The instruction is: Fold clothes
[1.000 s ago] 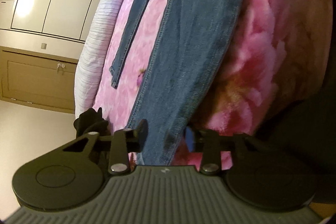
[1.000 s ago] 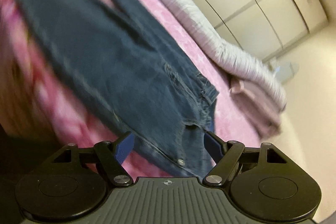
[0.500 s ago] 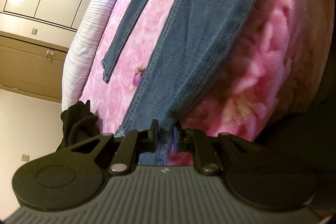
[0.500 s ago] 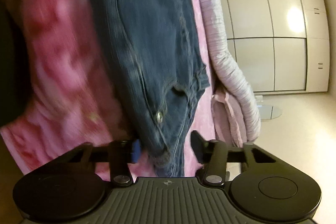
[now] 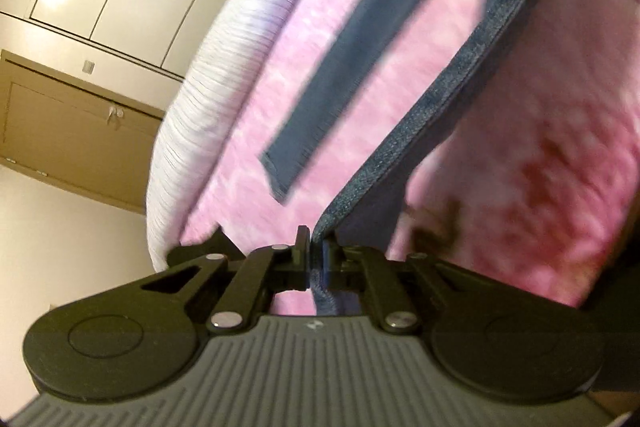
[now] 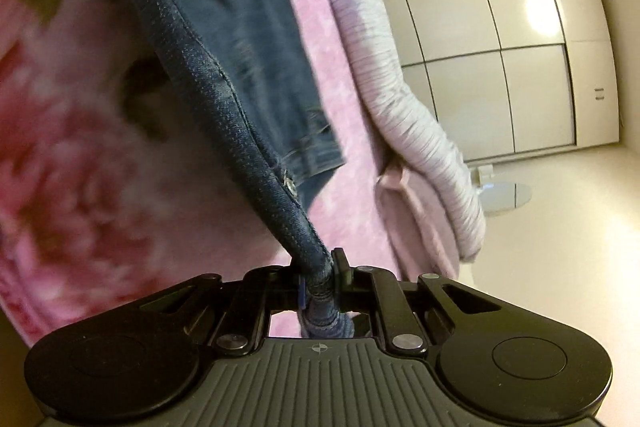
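A bed (image 5: 360, 75) fills both views, covered by a pink flowered blanket (image 6: 72, 155), with a pale striped duvet (image 5: 224, 67) bunched along its far edge. White wardrobe doors (image 6: 480, 39) stand behind it in both views; only the left wrist view shows a low wooden cabinet (image 5: 72, 135) below them, and only the right wrist view shows a pink cloth (image 6: 416, 219) hanging off the bed's edge under the duvet and a round white object (image 6: 504, 193) on the floor.

The jeans (image 5: 448, 107) lie stretched across the blanket, with their near edge lifted clear of it. The left view shows the legs: one lies flat on the pink, its hem toward the camera, and the other rises as a folded seam edge into the left hand-held gripper (image 5: 310, 255). The right view shows the waist end, with a metal button (image 6: 289, 183) on the band and a pocket corner behind it.

The left hand-held gripper is pinched nearly closed on the leg's edge, denim showing between its pads. The right hand-held gripper (image 6: 320, 283) is closing, its jaws already pressing a bunched roll of the waistband between them.
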`<state>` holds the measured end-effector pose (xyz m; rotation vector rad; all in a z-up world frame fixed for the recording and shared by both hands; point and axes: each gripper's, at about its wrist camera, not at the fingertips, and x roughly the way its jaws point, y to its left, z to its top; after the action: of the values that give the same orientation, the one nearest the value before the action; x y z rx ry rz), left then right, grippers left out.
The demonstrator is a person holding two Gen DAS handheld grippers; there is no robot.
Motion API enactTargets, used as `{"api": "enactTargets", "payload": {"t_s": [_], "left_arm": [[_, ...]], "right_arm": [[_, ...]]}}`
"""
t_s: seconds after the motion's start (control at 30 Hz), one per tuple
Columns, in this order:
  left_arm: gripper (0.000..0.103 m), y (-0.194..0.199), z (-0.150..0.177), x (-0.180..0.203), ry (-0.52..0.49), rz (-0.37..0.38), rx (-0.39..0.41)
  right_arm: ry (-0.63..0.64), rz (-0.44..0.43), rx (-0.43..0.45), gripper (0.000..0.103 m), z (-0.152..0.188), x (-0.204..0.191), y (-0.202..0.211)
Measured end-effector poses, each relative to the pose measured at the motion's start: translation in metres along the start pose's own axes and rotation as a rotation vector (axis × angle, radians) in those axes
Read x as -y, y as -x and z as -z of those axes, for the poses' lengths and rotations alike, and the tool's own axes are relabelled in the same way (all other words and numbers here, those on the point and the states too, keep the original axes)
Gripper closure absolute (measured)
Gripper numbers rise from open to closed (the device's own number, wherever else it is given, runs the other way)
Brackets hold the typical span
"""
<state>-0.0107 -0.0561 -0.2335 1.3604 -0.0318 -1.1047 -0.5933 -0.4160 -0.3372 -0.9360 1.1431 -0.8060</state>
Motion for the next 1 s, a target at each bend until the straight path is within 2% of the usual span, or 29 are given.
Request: {"api": "enactTargets", "payload": {"t_s": [0.13, 0.23, 0.4, 0.57, 0.73, 0.83, 1.0], "left_arm": [[0.097, -0.026, -0.037, -0.068, 0.004, 0.034, 0.000], [0.097, -0.060, -0.065, -0.117, 0.016, 0.105, -0.036], [0.097, -0.151, -0.105, -0.170, 0.028, 0.238, -0.154], [0.096, -0.258, -0.133, -0.174, 0.007, 0.305, -0.252], [0.097, -0.341, -0.147, -0.150, -0.008, 0.335, -0.300], [0.097, -0.380, -0.153, -0.131, -0.060, 0.343, -0.333], [0.092, -0.417, -0.152, -0.112, -0.058, 0.330, -0.337]], "right_arm": [[0.036, 0.002, 0.016, 0.093, -0.016, 0.045, -0.014], [0.054, -0.014, 0.023, 0.093, -0.030, 0.079, -0.043], [0.080, -0.071, 0.031, 0.093, -0.058, 0.118, -0.107], [0.094, -0.166, 0.009, 0.093, -0.086, 0.133, -0.194], [0.112, -0.263, -0.043, 0.093, -0.103, 0.114, -0.272], [0.104, -0.306, -0.058, 0.093, -0.105, 0.102, -0.298], [0.044, -0.324, -0.052, 0.081, -0.101, 0.096, -0.324]]}}
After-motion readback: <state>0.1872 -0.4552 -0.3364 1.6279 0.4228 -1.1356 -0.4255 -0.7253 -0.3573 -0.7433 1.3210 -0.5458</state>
